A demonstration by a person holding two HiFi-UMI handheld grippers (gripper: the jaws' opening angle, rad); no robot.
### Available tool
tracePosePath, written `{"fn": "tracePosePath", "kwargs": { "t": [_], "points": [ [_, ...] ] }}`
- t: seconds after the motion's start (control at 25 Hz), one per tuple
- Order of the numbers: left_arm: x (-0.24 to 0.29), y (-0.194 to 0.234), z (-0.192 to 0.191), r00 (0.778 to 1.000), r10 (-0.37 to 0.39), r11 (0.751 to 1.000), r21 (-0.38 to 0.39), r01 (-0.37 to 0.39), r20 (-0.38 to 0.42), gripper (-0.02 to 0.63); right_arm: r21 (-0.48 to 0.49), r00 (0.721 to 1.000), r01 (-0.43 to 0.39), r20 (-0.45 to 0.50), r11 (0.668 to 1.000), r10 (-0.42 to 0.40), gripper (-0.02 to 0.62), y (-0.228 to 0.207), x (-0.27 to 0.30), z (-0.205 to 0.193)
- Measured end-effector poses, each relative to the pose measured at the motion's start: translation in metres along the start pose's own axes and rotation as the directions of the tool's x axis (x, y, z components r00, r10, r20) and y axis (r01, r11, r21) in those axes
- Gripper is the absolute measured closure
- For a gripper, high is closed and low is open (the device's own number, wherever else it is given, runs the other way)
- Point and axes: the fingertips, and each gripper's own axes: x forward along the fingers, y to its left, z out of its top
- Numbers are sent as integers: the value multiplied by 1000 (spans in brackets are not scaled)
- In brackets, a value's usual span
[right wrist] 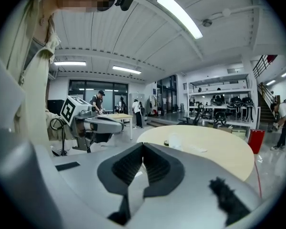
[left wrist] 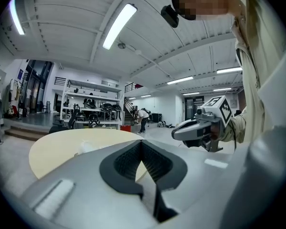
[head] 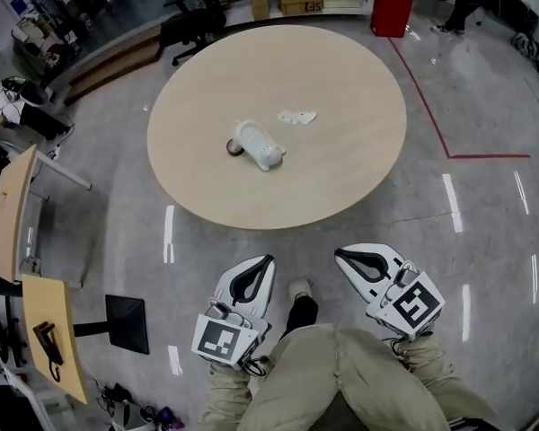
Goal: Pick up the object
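Observation:
A white bottle-like object (head: 257, 145) lies on its side near the middle of the round wooden table (head: 341, 169), with a small dark ring (head: 234, 148) at its left end. In the right gripper view the object (right wrist: 175, 140) shows small and far off. Both grippers hang low by the person's knees, well short of the table. My left gripper (head: 268, 261) is shut with nothing in it; its tips meet in its own view (left wrist: 142, 144). My right gripper (head: 340, 254) is shut and empty too (right wrist: 143, 147).
A flat white scrap (head: 297, 116) lies on the table beyond the object. A red bin (head: 392, 13) and boxes stand behind the table, and a black chair (head: 190, 27) at its far left. Small desks (head: 9, 206) line the left side. Red floor tape (head: 431, 115) runs on the right.

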Motion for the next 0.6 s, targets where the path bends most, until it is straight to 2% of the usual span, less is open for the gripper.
{"fn": "tracePosePath", "kwargs": {
  "t": [0.32,0.6],
  "points": [
    [21,65,2,1000,-11,1000,-4,11,1,600,11,1000,9,-18,1000,-9,592,-27,65,13],
    [29,93,-3,1000,11,999,-51,-12,-29,600,42,999,-24,-38,999,26,592,-41,98,8]
  ]
}}
